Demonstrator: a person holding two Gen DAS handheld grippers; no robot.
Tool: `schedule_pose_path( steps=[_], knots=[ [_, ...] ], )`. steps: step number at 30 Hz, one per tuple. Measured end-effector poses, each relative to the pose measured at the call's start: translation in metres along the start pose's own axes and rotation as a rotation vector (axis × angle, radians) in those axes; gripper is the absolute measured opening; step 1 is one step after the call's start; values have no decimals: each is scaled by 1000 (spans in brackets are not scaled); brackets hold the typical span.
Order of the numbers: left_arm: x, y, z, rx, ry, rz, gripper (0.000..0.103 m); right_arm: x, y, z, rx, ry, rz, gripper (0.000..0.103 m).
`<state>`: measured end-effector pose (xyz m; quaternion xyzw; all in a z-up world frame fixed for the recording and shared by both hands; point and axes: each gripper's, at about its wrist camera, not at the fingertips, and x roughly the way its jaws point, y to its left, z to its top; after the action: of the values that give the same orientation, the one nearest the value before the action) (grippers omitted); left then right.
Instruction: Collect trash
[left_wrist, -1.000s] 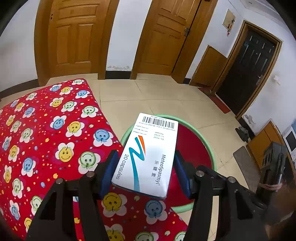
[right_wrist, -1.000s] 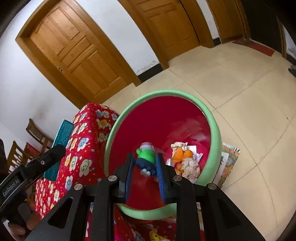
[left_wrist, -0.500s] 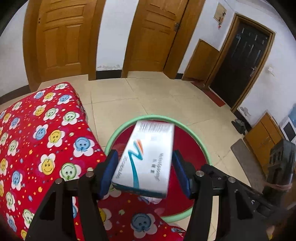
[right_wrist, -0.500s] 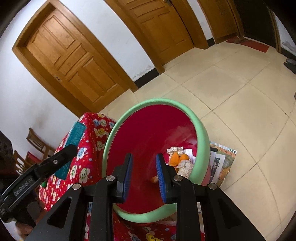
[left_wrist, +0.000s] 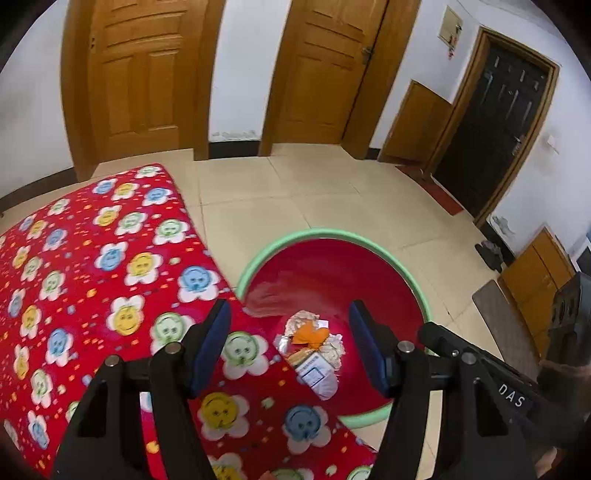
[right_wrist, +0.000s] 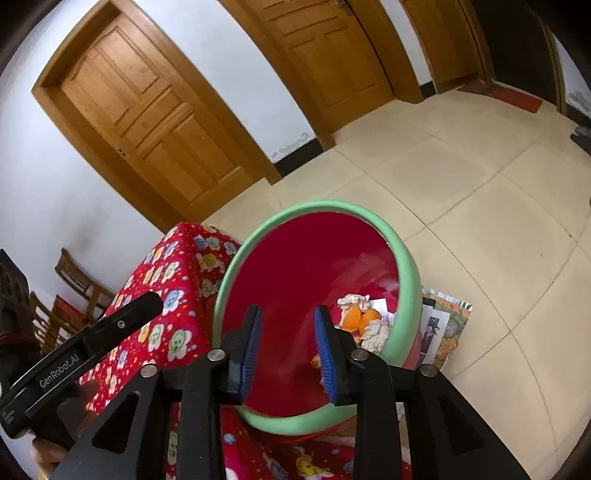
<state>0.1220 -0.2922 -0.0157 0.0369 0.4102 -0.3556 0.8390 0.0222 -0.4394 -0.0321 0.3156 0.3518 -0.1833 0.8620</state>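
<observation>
The left wrist view looks down from above the flowered tablecloth (left_wrist: 110, 266), facing the red basin (left_wrist: 406, 266) and doors; the right wrist view hangs close over that basin (right_wrist: 406, 266); both share basin, cloth, tiled floor.

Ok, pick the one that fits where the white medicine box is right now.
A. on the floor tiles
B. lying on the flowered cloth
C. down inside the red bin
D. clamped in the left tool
C: the medicine box lies among the scraps inside the red bin, and the left tool is open with nothing between its pads.
</observation>
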Motion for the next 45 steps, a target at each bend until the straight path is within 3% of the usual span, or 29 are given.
schedule_pose_path(
  steps=[4, 24, 37, 45],
  knots=[
    [-20, 11, -5, -32, -21, 36, 66, -6, 14, -2, -34, -4, 16, 44],
    [-133, 77, -49, -185, -111, 273, 66, -38, 119, -44, -289, -6, 107, 74],
    [-202, 112, -88, -265, -157, 436, 66, -55, 171, -84, -424, 4, 164, 78],
    [-224, 120, -115, -294, -193, 527, 66, -60, 190, -111, -492, 13, 171, 79]
  ],
)
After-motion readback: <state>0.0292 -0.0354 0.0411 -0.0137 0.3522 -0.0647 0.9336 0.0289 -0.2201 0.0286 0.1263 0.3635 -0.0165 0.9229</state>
